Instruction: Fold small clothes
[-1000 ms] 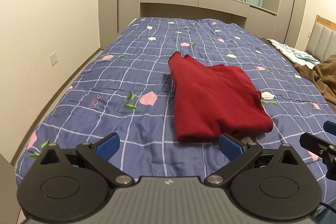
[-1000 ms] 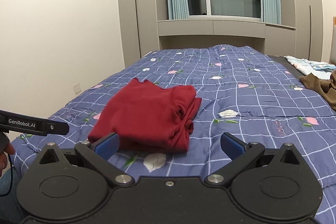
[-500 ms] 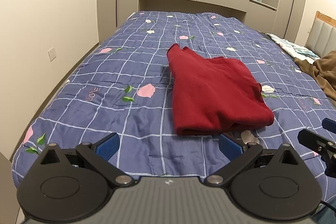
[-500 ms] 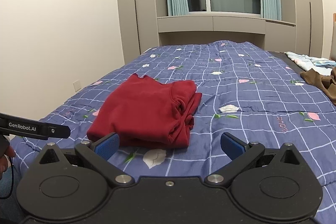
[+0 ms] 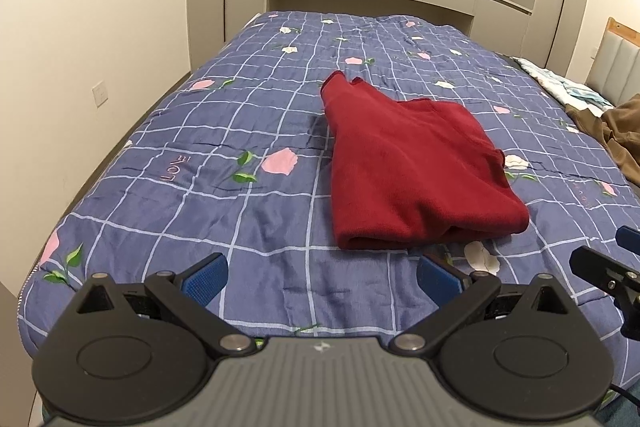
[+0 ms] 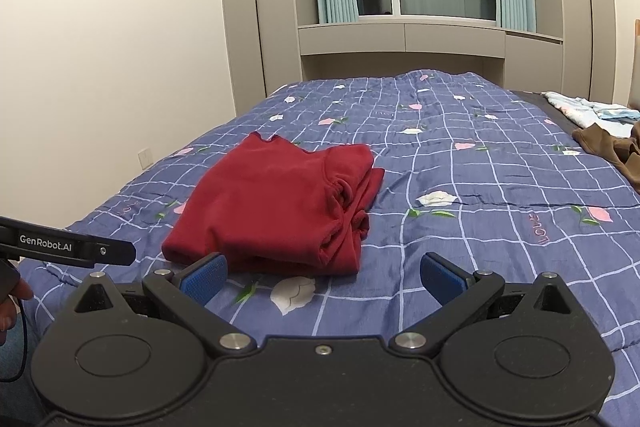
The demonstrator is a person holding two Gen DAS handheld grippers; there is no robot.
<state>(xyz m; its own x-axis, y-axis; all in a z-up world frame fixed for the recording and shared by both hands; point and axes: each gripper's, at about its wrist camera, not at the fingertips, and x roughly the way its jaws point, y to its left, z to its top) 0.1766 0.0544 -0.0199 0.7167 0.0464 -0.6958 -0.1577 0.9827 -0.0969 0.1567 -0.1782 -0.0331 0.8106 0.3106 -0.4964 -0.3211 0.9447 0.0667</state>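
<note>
A dark red garment (image 5: 412, 167) lies folded in a compact rectangle on the blue checked bedspread (image 5: 240, 131); it also shows in the right wrist view (image 6: 280, 199). My left gripper (image 5: 322, 279) is open and empty, held above the bed's near edge just short of the garment. My right gripper (image 6: 324, 275) is open and empty, also just short of the garment's near edge. Neither touches the cloth.
A brown garment (image 5: 616, 131) and a light blue-white cloth (image 5: 560, 83) lie at the bed's right side near the headboard (image 5: 616, 59). A wall (image 5: 100, 27) runs along the left of the bed. Wardrobes and a window stand behind.
Both grippers have drawn back and up from the red garment, which has stayed folded in place. Both stayed open.
</note>
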